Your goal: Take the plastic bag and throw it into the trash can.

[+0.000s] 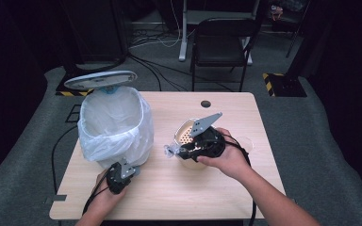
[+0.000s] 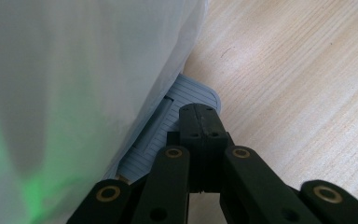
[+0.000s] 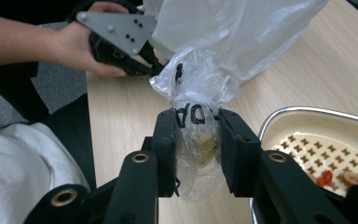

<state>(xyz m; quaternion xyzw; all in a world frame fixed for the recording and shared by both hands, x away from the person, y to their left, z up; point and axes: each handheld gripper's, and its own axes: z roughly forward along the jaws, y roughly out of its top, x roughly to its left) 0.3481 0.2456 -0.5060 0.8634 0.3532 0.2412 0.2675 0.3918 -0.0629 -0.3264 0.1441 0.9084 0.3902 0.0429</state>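
Small clear plastic bag (image 3: 196, 135) with black lettering, something yellowish inside, pinched between the 2 jaws of the right hand-held gripper (image 3: 198, 140), off the tabletop (image 1: 169, 188) and just beside the tray. In the high view the bag (image 1: 170, 151) hangs at the tip of the right hand-held gripper (image 1: 181, 153), between the bin and the tray. Bag looks light, soft, crinkly, film likely slippery; jaws grip mid-body around the lump, knotted top flares loose above the pads. Best hold is where it is now, across the filled part, since thin film alone could slide out; contents may squash if squeezed harder. Cream tray (image 3: 307, 135) with a perforated insert and a few food scraps sits right of the jaws, touching nothing of the bag as far as I can tell. White bin (image 1: 115, 127) lined with a translucent bag stands left of it on the tabletop, lid (image 1: 101, 80) tipped up and open. Left hand-held gripper (image 1: 119, 176) rests at the bin's base, jaws fully closed with nothing between them, tip pressing on the grey ribbed pedal (image 2: 177, 121) under the liner. Likely step: carry the bag over the open bin and drop it in; pedal held down keeps the lid up. Risk: bag slipping early or snagging the liner rim.
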